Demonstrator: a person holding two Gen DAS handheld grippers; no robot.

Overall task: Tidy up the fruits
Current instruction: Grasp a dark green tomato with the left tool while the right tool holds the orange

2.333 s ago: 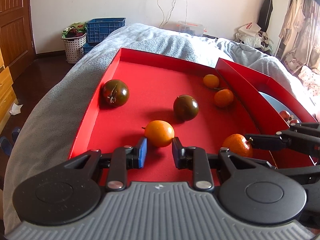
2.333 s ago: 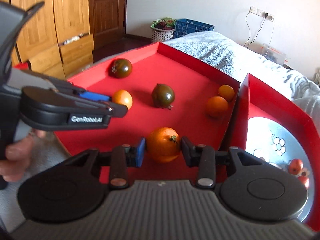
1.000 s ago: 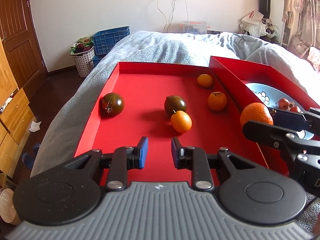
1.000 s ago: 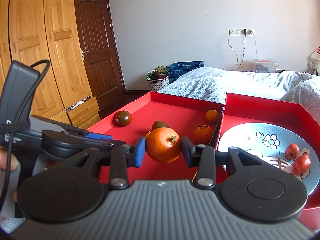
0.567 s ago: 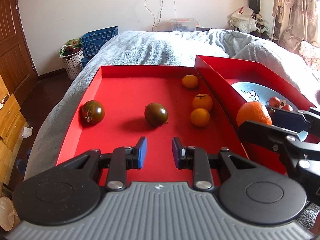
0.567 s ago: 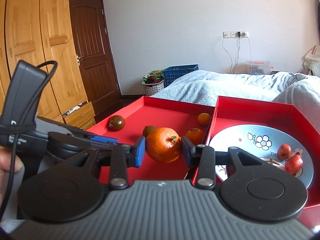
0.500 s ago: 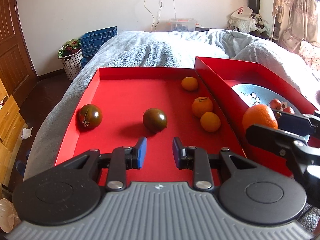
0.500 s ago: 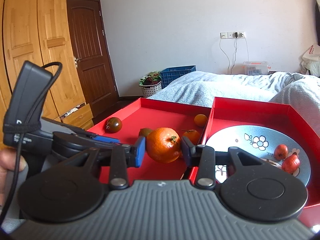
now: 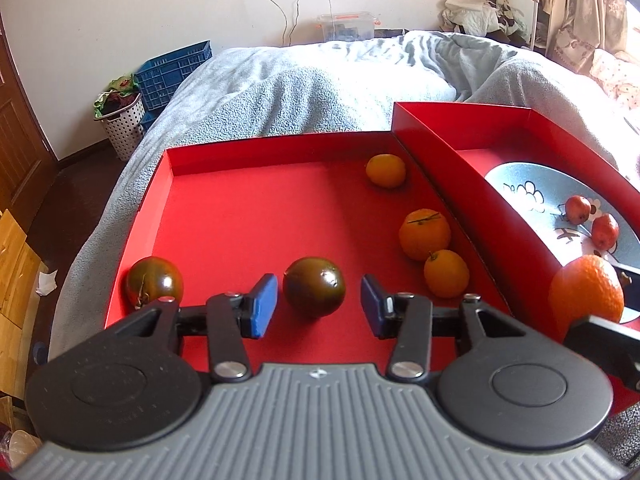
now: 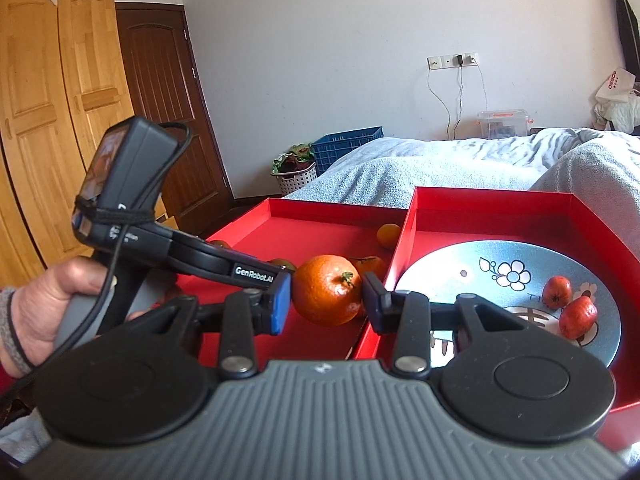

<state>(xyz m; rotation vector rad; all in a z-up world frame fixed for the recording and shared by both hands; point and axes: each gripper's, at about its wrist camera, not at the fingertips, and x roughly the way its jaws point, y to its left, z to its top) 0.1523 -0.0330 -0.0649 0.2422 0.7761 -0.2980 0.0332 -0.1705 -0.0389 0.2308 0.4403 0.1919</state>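
1. Red cardboard tray: two dark green-brown tomatoes and three small oranges are contained.
2. Left gripper: jaws are opening around one tomato, untouched.
3. Right gripper: one large orange mandarin is pinched beside the blue flowered plate, where two small red fruits are counted.

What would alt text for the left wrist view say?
The left gripper, jaws opening, frames a dark tomato in a red tray. Another tomato and three oranges lie there too.

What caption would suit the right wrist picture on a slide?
Right tool grips an orange beside a flowered plate holding two small red fruits.
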